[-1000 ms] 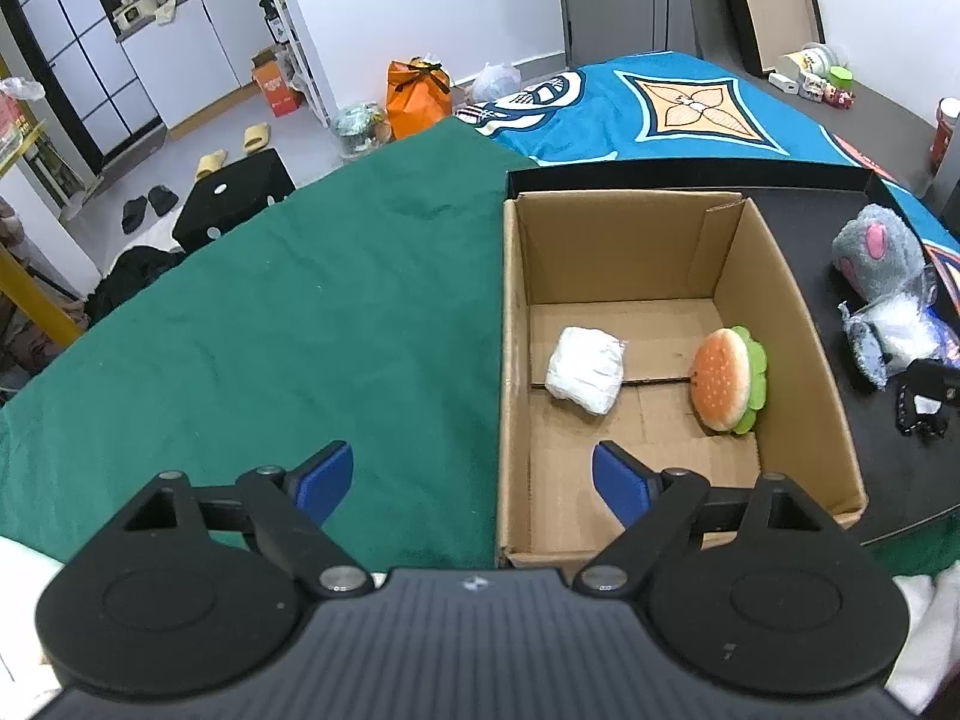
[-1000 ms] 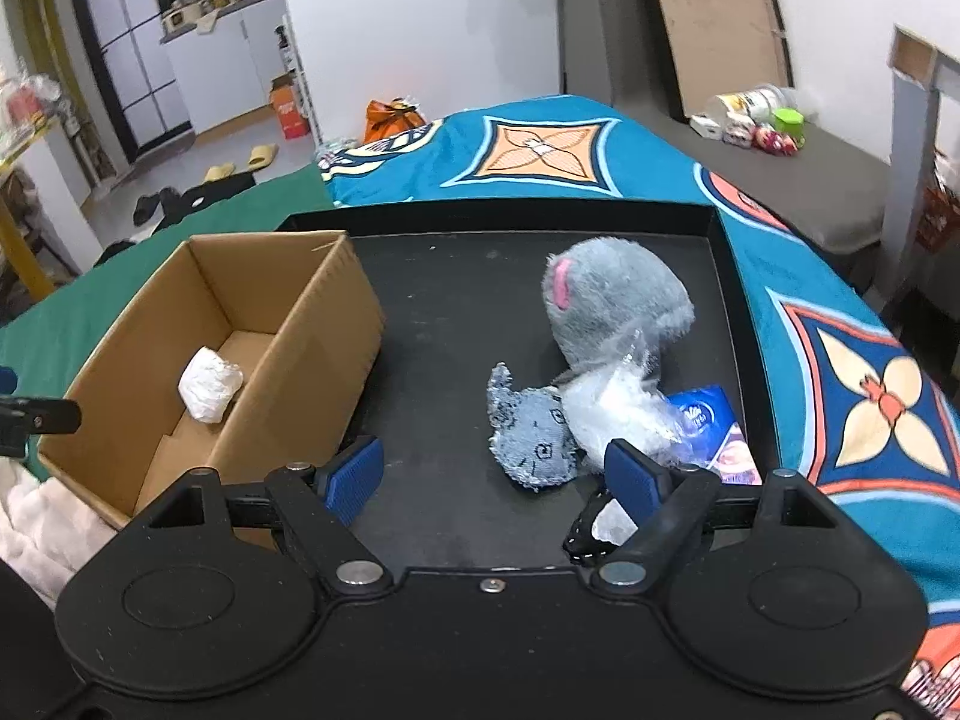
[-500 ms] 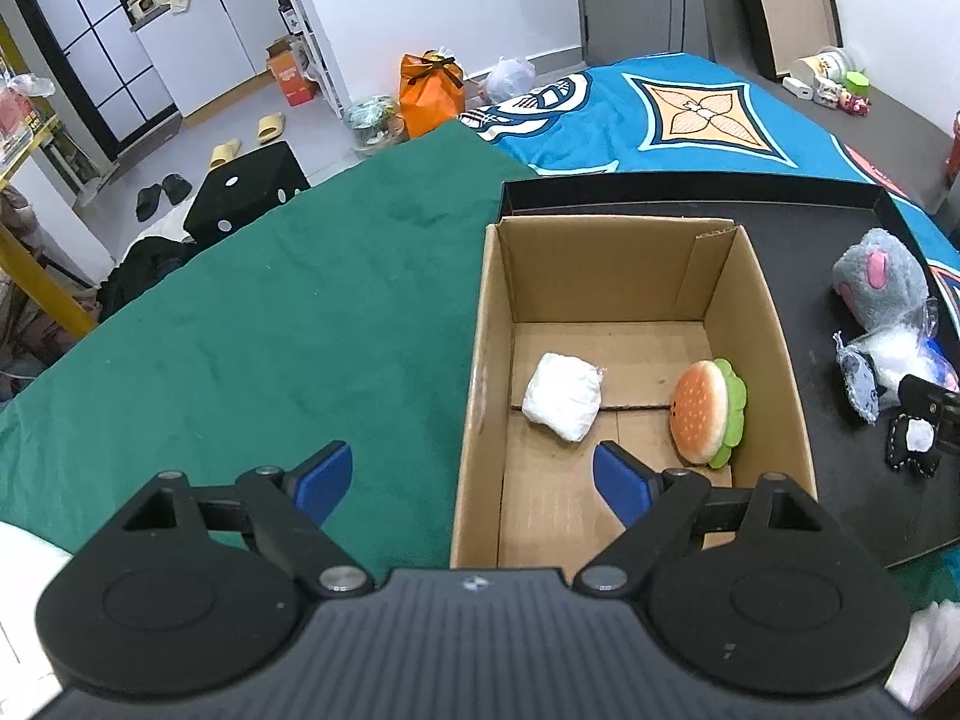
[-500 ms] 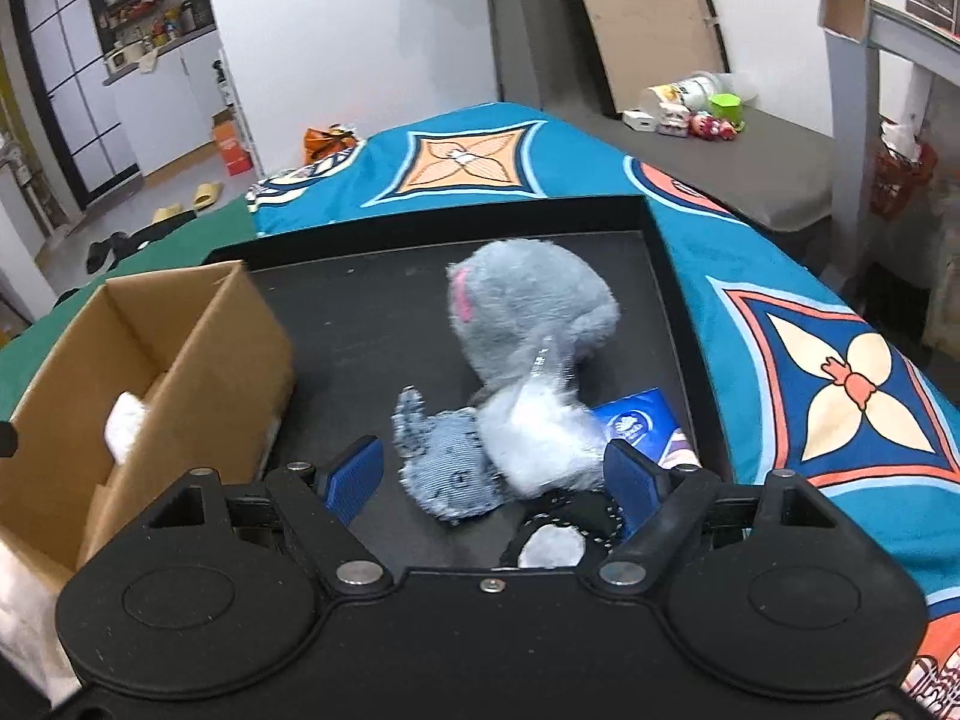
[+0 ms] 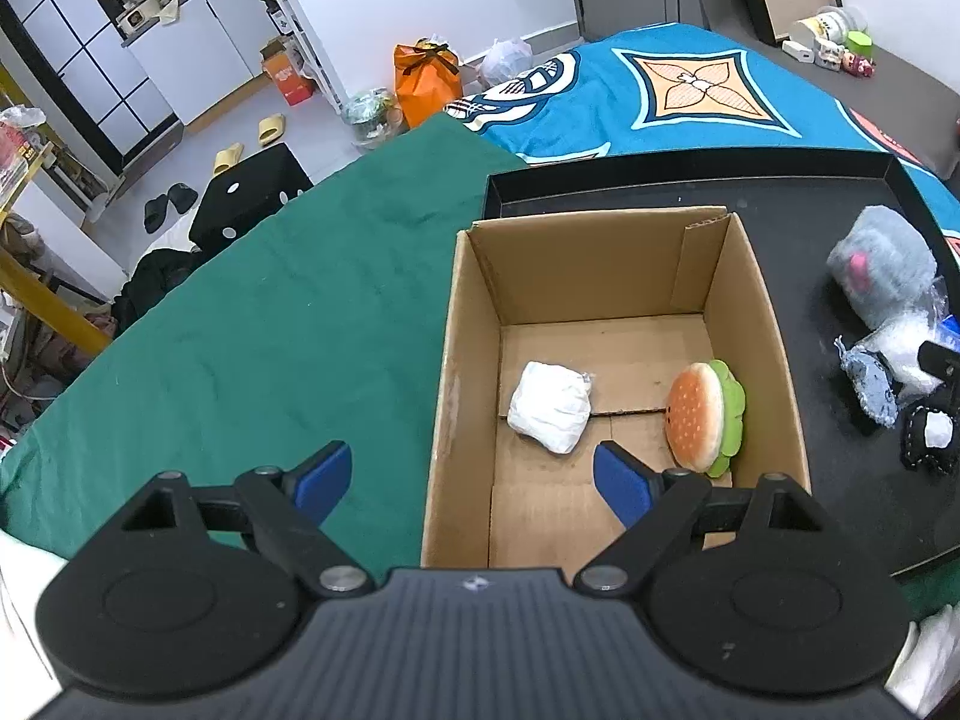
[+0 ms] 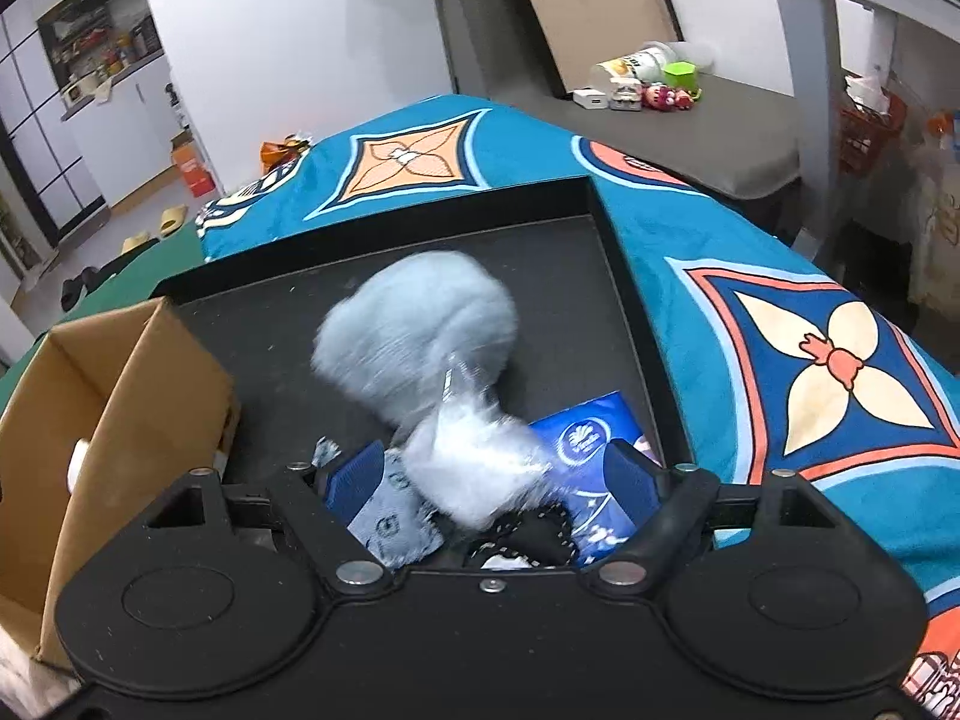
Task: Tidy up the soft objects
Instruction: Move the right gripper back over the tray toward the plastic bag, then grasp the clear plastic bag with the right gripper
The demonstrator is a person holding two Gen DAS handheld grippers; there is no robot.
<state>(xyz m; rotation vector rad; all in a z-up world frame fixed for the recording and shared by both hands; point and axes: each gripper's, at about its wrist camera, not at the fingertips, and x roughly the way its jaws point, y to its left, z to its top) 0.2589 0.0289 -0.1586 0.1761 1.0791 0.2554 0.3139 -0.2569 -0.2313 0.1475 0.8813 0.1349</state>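
An open cardboard box (image 5: 468,360) stands on a black tray (image 5: 852,516) and holds a white soft bundle (image 5: 549,406) and a plush burger (image 5: 699,414). My left gripper (image 5: 471,477) hangs open over the box's near left wall, holding nothing. On the tray to the right lie a grey fluffy plush (image 6: 420,330), a clear bag of white stuffing (image 6: 474,462), a small blue-grey cloth toy (image 6: 390,525), a blue tissue pack (image 6: 594,444) and a black pouch (image 6: 528,540). My right gripper (image 6: 492,480) is open just above this pile, the clear bag between its fingers but untouched.
The box's corner (image 6: 126,396) stands left of the pile. A green cloth (image 5: 270,330) covers the table's left half, a blue patterned cloth (image 6: 810,372) the right. Shoes and bags lie on the floor beyond.
The right gripper has moved down and right onto the pile, which now fills the space between its fingers. The left gripper has drifted so the box sits more central in its view.
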